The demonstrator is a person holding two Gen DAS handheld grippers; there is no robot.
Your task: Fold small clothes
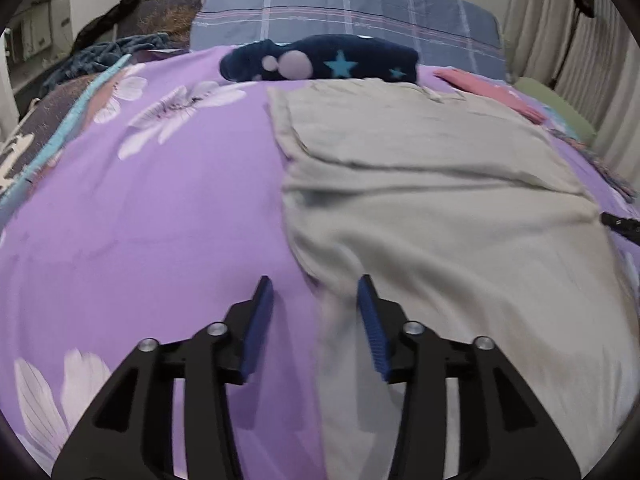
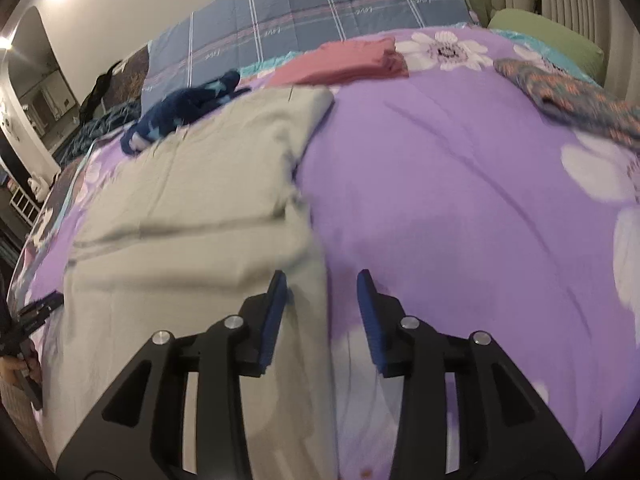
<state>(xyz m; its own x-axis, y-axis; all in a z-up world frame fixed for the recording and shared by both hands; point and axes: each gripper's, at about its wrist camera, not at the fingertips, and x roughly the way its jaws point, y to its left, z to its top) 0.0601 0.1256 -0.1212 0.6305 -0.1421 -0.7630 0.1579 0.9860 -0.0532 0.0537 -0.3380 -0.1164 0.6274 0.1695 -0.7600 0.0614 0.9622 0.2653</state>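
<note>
A pale grey garment (image 1: 420,184) (image 2: 200,200) lies spread on the purple floral bedsheet (image 1: 160,200) (image 2: 460,200), its far part folded over into a flat layer. My left gripper (image 1: 314,286) hovers over the garment's near left edge, open, and that edge runs up between the blue pads without being pinched. At the near right edge my right gripper (image 2: 322,280) is open, with the cloth's border lying under the gap. Each gripper's black tip shows at the margin of the other view.
A navy garment with light blue stars (image 1: 320,60) (image 2: 180,108) lies just beyond the grey one. A folded pink cloth (image 1: 492,92) (image 2: 348,62) sits far right of it. A patterned knit (image 2: 580,96), green pillow (image 2: 548,36) and blue plaid bedding (image 1: 340,8) lie around.
</note>
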